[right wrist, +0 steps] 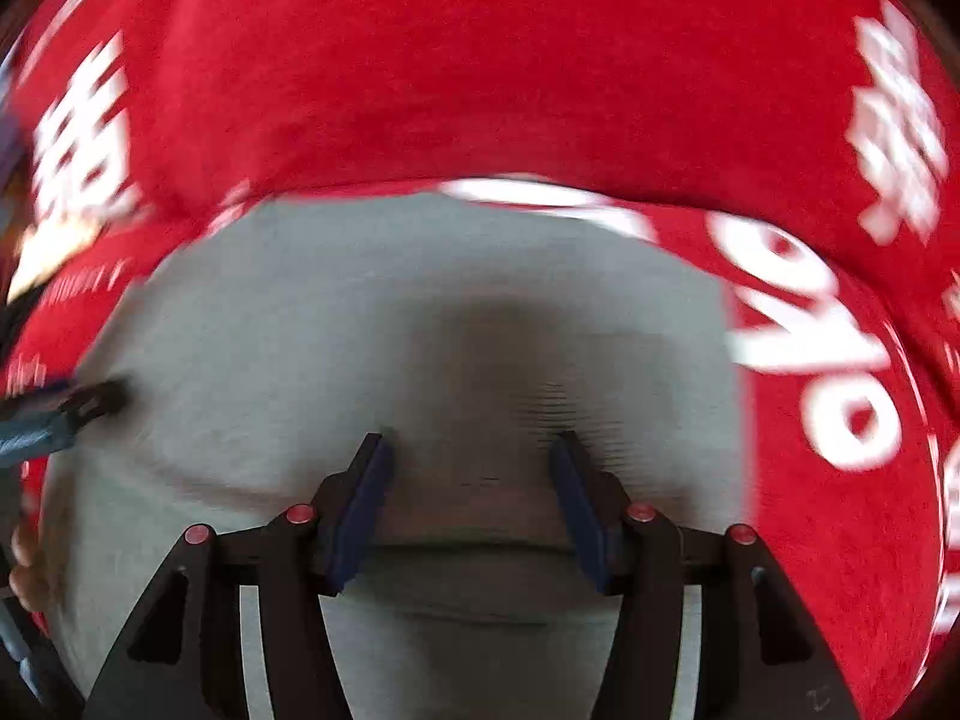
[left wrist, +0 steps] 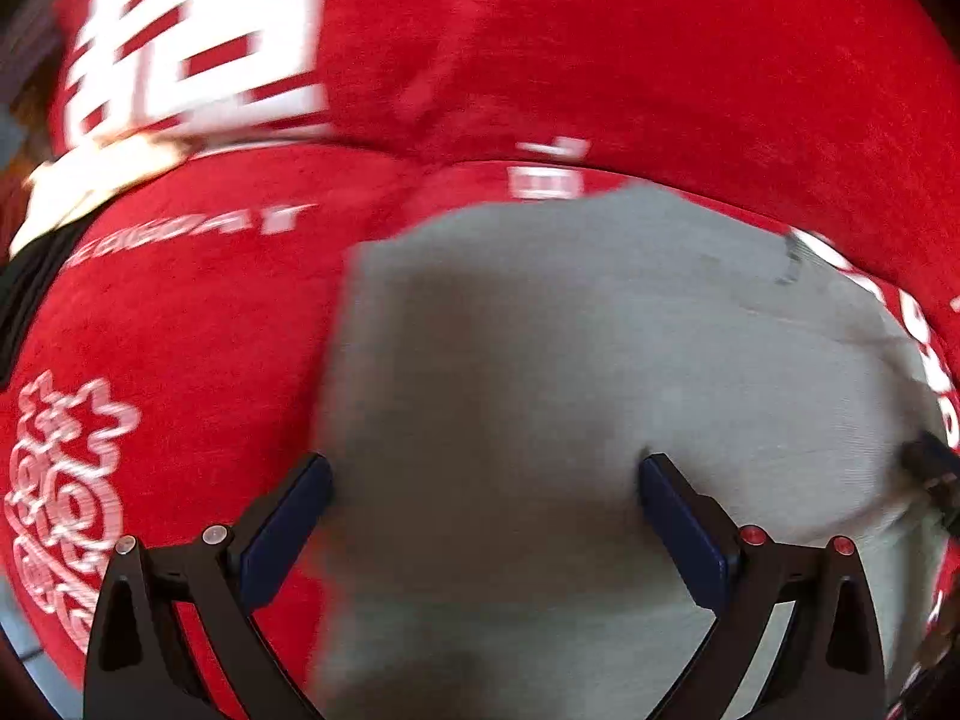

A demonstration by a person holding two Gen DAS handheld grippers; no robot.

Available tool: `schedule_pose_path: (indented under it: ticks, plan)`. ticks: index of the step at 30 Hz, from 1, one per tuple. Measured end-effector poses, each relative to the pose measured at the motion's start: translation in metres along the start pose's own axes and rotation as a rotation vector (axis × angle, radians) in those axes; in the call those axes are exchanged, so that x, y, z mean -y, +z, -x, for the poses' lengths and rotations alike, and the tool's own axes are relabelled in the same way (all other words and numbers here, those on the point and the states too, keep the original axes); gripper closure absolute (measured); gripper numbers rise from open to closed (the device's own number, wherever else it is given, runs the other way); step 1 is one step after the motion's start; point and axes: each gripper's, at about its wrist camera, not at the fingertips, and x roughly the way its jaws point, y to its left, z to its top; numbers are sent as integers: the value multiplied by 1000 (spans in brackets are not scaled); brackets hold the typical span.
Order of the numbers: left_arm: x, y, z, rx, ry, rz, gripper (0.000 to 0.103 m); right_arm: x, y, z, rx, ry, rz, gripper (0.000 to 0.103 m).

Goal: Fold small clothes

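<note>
A grey garment (left wrist: 540,360) lies flat on a red cloth (left wrist: 600,60) with white print, filling each view's lower centre, while the left gripper (left wrist: 485,483) gapes wide and the right gripper (right wrist: 471,459) stands half apart, both empty.

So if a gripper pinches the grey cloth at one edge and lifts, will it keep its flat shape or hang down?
The grey cloth will probably hang limp: it looks like thin knit fabric, with soft wrinkles near the right gripper. It seems light, lying flat on the red cover. The folded layers may slide apart, since nothing visibly holds them together.
</note>
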Motion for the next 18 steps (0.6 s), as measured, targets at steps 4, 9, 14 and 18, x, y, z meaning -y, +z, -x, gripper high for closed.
schedule_pose_path:
  ticks: [4,9,14,18]
  plan:
    - [-21,-15,21,18,-4,105,1,-8,-14,33,46,-62,27,44]
    - [55,-73,56,77,-144,-109,1,-98,-64,61,57,131,245,41]
    - [57,-106,32,31,-86,-203,0,-96,-97,44,31,146,289,36]
    - [0,-107,34,21,-118,-95,0,-25,-102,53,26,106,127,37]
